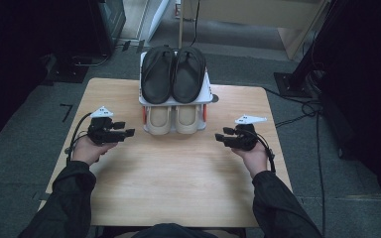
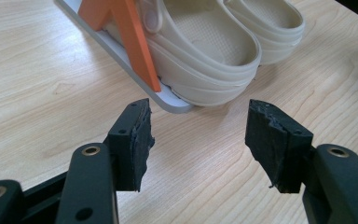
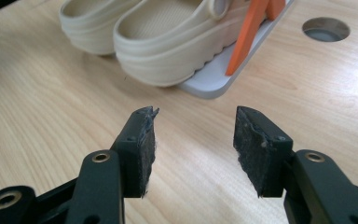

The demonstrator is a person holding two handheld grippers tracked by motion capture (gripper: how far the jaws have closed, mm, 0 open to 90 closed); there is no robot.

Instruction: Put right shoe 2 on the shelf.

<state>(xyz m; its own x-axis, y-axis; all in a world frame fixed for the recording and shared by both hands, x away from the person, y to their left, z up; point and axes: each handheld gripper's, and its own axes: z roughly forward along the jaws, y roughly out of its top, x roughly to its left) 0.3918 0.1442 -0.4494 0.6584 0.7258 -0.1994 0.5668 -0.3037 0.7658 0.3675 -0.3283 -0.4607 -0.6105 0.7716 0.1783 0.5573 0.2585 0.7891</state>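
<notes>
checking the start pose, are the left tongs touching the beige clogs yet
Apart. The left gripper view shows bare table between the open left tongs and the beige clogs.

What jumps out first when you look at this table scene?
A small two-tier shoe rack stands at the table's far edge, black slippers on top and beige clogs below. The left gripper and right gripper, jaws open, flank it, holding nothing.
</notes>
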